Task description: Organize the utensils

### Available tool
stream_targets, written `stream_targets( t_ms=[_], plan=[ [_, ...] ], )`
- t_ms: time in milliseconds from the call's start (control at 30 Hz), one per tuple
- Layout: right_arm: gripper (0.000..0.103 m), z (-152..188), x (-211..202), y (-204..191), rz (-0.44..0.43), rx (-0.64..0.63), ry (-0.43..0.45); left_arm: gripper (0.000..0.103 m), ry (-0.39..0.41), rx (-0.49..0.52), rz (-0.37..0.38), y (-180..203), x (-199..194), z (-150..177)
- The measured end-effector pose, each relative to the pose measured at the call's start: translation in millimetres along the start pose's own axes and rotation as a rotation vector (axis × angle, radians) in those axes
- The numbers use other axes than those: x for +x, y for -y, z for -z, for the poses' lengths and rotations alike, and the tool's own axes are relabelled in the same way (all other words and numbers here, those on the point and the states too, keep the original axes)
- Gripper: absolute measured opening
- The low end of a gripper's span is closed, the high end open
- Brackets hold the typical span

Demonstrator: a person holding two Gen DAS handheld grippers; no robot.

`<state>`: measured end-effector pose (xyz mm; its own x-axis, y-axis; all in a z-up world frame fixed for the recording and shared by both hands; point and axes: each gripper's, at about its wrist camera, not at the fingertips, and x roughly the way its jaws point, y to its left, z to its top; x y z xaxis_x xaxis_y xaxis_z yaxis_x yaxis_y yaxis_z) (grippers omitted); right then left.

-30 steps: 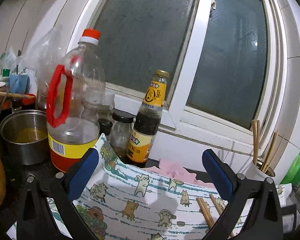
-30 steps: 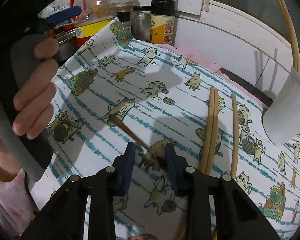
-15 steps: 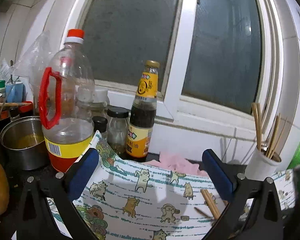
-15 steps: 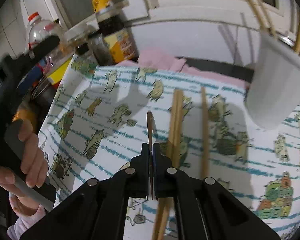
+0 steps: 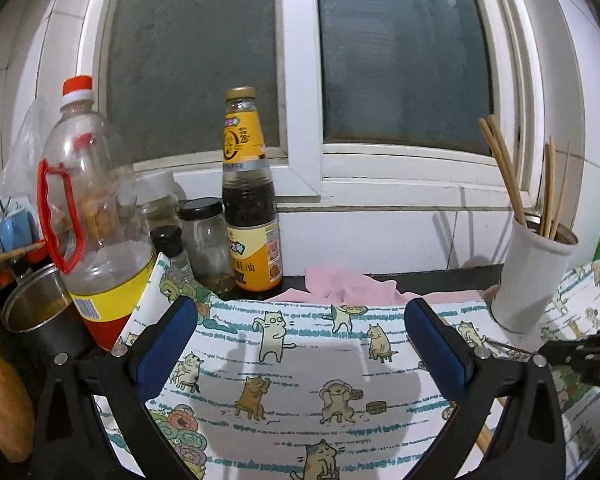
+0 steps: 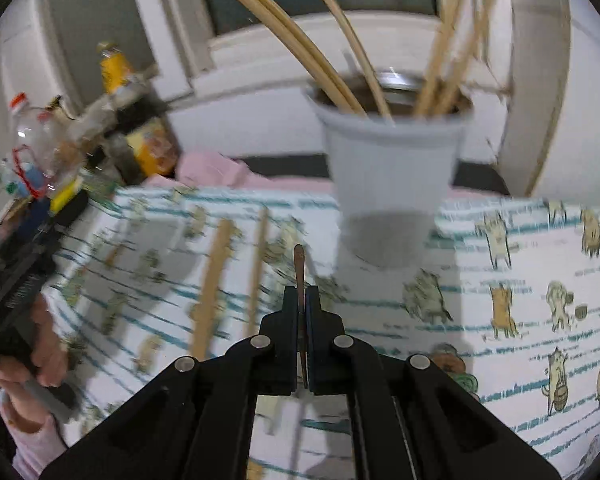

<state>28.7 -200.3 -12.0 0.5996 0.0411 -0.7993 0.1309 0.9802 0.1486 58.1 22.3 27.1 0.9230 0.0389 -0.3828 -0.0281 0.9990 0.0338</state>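
Note:
My right gripper (image 6: 299,300) is shut on a thin dark brown chopstick (image 6: 299,268), whose tip sticks out forward toward the white cup (image 6: 392,184). That cup holds several light wooden chopsticks (image 6: 332,76). Two more light chopsticks (image 6: 216,280) lie on the cat-print cloth (image 6: 520,280) left of the gripper. In the left wrist view my left gripper (image 5: 300,344) stands open above the cloth (image 5: 300,368) with nothing between its fingers. The white cup (image 5: 532,280) stands at its right, and the right gripper's black frame (image 5: 584,356) enters from the right edge.
Along the window sill at the back left stand an oil bottle with a red handle (image 5: 88,208), a dark sauce bottle (image 5: 250,208), glass jars (image 5: 206,244) and a steel pot (image 5: 36,312). A pink rag (image 5: 340,284) lies behind the cloth. A person's hand (image 6: 40,352) holds the left gripper.
The right gripper shut on the dark chopstick, lifted it off the cloth and swung right toward the white cup. The left gripper rolled and shifted, staying open.

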Motion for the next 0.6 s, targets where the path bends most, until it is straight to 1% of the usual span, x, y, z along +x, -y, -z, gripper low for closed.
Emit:
stream_targets(
  t_ms=[100,300,333,367,400,500,567,600],
  plan=[
    [0.004,3.5,14.1,4.5,-0.020,0.002,-0.067,0.103,-0.008,0.027,-0.006,4.2,2.2,0.4],
    [0.005,4.5,1.8,12.0,-0.030,0.003,-0.066,0.103,-0.015,0.055,-0.011,9.0,4.1,0.9],
    [0.008,8.3,-2.8,14.3,-0.033,0.007,-0.064,0.103,-0.014,0.057,-0.010,9.3,3.9,0.9],
    [0.013,13.4,-6.8,16.6,-0.036,0.018,-0.063,0.103,-0.013,0.059,-0.008,9.3,3.6,0.8],
    [0.016,18.8,-9.2,19.6,-0.043,0.041,-0.062,0.103,-0.011,0.060,-0.006,9.4,2.7,0.6],
    [0.017,36.8,-18.8,34.4,-0.114,0.170,-0.067,0.103,-0.001,0.060,0.001,8.7,1.1,-0.3],
    [0.017,48.7,-20.7,47.8,-0.181,0.326,-0.080,0.103,0.002,0.061,-0.001,8.4,0.4,-0.4],
    [0.017,58.1,-21.9,58.6,-0.238,0.448,-0.083,0.103,0.003,0.062,-0.001,8.6,0.4,-0.4]
  ],
)
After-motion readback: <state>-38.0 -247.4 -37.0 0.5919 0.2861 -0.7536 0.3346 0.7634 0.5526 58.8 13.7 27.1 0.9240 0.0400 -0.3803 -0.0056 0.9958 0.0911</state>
